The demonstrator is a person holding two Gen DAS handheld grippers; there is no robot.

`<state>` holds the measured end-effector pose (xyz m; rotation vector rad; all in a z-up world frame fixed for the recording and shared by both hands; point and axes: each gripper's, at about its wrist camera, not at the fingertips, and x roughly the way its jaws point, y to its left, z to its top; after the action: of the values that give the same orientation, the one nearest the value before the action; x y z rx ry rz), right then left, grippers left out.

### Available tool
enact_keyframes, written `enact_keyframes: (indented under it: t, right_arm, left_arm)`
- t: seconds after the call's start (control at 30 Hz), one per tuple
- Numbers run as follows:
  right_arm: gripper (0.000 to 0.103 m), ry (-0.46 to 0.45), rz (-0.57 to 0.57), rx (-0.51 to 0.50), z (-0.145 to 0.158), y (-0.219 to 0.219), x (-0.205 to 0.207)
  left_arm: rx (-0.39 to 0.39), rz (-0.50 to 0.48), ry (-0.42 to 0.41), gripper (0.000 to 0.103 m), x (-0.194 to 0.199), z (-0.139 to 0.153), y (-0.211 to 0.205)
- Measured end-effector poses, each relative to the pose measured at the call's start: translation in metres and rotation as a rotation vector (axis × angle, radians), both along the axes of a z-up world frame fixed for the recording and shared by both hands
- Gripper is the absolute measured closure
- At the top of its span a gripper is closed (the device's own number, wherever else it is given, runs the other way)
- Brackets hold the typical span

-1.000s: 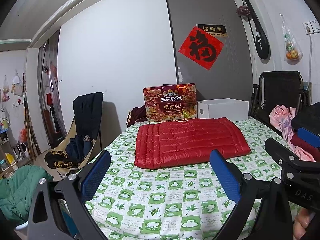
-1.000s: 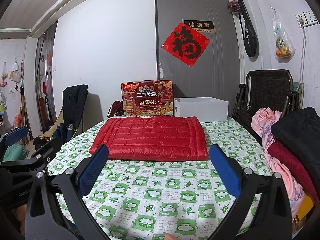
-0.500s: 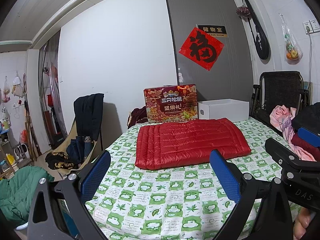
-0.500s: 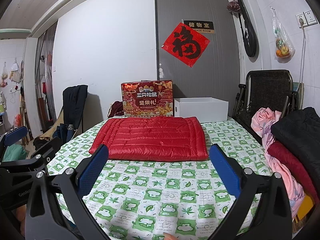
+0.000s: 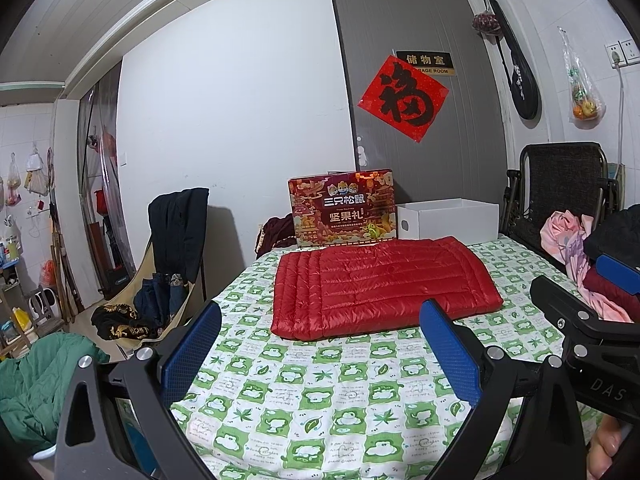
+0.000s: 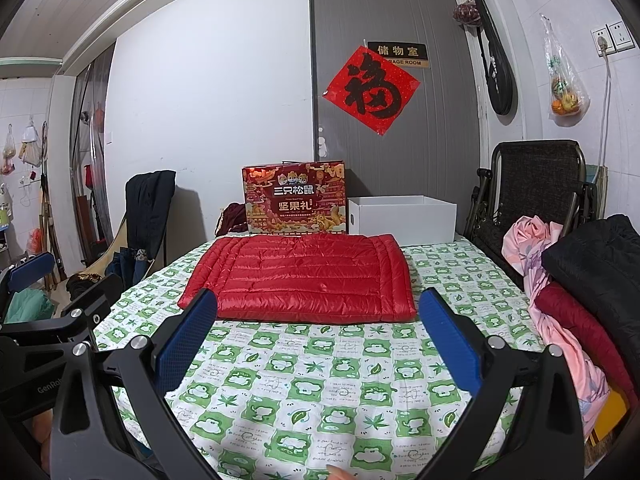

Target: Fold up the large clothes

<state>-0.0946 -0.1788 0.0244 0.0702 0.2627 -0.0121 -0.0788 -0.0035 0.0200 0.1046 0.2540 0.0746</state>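
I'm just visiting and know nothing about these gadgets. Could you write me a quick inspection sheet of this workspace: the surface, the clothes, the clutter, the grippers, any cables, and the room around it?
Surface: bed sheet with a green and white check print, spread flat.
Job's things: red down jacket lying folded flat mid-bed; a clothes pile of pink, dark red and black garments at the right edge.
Clutter: red gift box and open white box behind the jacket.
Grippers: left gripper and right gripper, both open, empty, above the sheet.
Cables: white cord hanging from a wall socket.
Surroundings: grey door, folding chair, dark coat on chair.
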Motion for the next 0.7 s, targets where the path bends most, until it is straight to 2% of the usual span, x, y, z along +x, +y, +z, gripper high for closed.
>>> enact_keyframes:
  t: [0.7]
  right_arm:
    - [0.004, 0.001, 0.0, 0.001, 0.0014, 0.0023, -0.0001]
  left_arm:
    - [0.001, 0.002, -0.001, 0.003, 0.0002, 0.0007, 0.0004]
